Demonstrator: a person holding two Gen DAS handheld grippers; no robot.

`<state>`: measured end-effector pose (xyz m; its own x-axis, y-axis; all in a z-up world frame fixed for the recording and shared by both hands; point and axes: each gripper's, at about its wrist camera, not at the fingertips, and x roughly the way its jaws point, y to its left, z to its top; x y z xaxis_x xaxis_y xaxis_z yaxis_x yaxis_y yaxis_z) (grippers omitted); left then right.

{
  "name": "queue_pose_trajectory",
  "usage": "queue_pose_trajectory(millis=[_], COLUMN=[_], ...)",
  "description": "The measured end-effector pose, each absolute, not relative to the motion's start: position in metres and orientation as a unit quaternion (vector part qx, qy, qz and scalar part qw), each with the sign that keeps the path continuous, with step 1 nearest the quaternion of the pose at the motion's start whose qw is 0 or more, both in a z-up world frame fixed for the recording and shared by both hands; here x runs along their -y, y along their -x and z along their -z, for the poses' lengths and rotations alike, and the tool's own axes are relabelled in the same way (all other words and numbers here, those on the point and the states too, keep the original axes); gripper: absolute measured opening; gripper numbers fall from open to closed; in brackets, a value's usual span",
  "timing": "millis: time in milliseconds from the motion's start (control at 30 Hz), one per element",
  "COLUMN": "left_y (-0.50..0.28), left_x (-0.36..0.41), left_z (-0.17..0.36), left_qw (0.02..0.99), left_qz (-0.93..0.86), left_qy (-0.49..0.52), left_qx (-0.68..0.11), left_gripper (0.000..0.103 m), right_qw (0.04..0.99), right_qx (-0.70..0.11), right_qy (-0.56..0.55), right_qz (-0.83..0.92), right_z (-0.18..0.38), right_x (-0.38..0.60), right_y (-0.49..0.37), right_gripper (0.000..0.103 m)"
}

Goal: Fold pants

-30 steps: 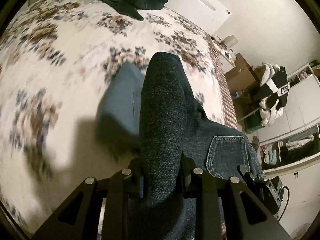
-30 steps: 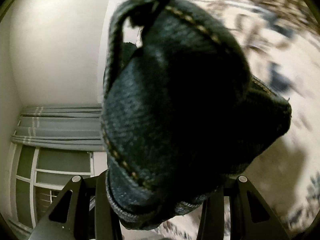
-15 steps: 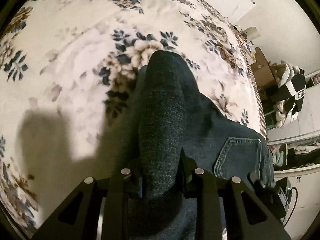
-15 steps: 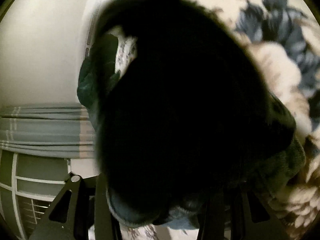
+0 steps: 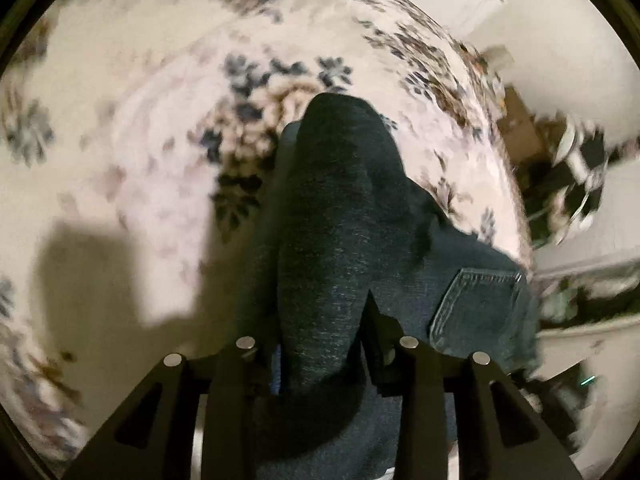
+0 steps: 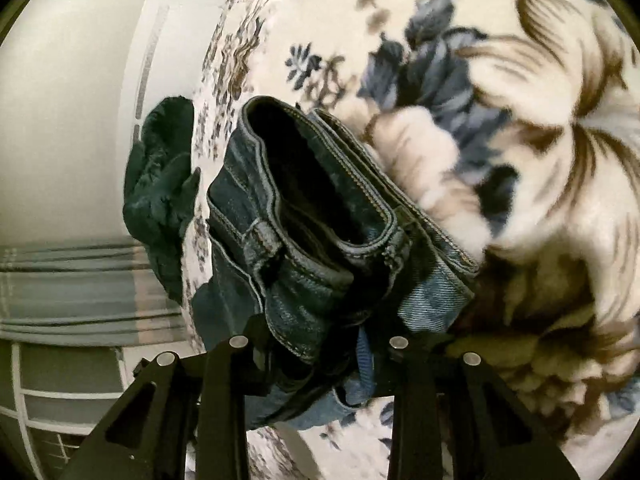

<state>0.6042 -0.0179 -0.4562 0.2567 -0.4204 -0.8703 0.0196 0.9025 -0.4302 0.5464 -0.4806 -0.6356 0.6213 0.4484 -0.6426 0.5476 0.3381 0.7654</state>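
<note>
The pants are dark blue jeans (image 5: 332, 216) lying on a floral blanket (image 5: 140, 140). My left gripper (image 5: 320, 344) is shut on a thick fold of the denim, which bulges up between the fingers; a back pocket (image 5: 476, 300) shows to the right. In the right wrist view the waistband end of the jeans (image 6: 304, 216) lies open on the blanket, with a belt loop showing. My right gripper (image 6: 316, 344) is shut on the waistband denim close to the blanket.
The floral blanket (image 6: 520, 120) covers the bed. A dark green garment (image 6: 160, 184) lies at the bed's far end. A white wall, grey curtains (image 6: 80, 280) and cluttered shelves (image 5: 568, 168) lie beyond the bed's edge.
Both grippers have come down to the blanket with the jeans. The waistband, which filled the right view, now lies out on the blanket. Both grips are unchanged.
</note>
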Motion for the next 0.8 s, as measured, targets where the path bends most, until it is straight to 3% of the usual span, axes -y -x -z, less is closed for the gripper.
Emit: queue_pose_trajectory(millis=[67, 100, 267, 333, 433, 800], left_y=[-0.595, -0.587, -0.554, -0.54, -0.522, -0.445], left_x=[0.032, 0.043, 0.057, 0.063, 0.071, 0.087], left_z=[0.443, 0.433, 0.398, 0.379, 0.35, 0.243], left_qw=[0.792, 0.801, 0.818, 0.829, 0.848, 0.878], left_qz=[0.134, 0.124, 0.109, 0.105, 0.096, 0.066], left_qy=[0.113, 0.075, 0.024, 0.004, -0.016, -0.028], left_qx=[-0.584, -0.581, -0.564, -0.549, -0.522, -0.474], left_gripper=[0.032, 0.036, 0.064, 0.085, 0.091, 0.094], right_qw=[0.715, 0.725, 0.772, 0.791, 0.812, 0.859], right_qx=[-0.459, -0.48, -0.531, -0.534, -0.528, -0.476], right_qy=[-0.526, -0.491, -0.337, -0.28, -0.218, -0.122], right_qz=[0.043, 0.054, 0.087, 0.103, 0.12, 0.145], right_z=[0.613, 0.599, 0.554, 0.532, 0.489, 0.337], right_x=[0.47, 0.464, 0.441, 0.431, 0.414, 0.401], right_y=[-0.562, -0.569, -0.571, -0.561, -0.547, -0.465], right_gripper=[0.037, 0.044, 0.063, 0.081, 0.1, 0.101])
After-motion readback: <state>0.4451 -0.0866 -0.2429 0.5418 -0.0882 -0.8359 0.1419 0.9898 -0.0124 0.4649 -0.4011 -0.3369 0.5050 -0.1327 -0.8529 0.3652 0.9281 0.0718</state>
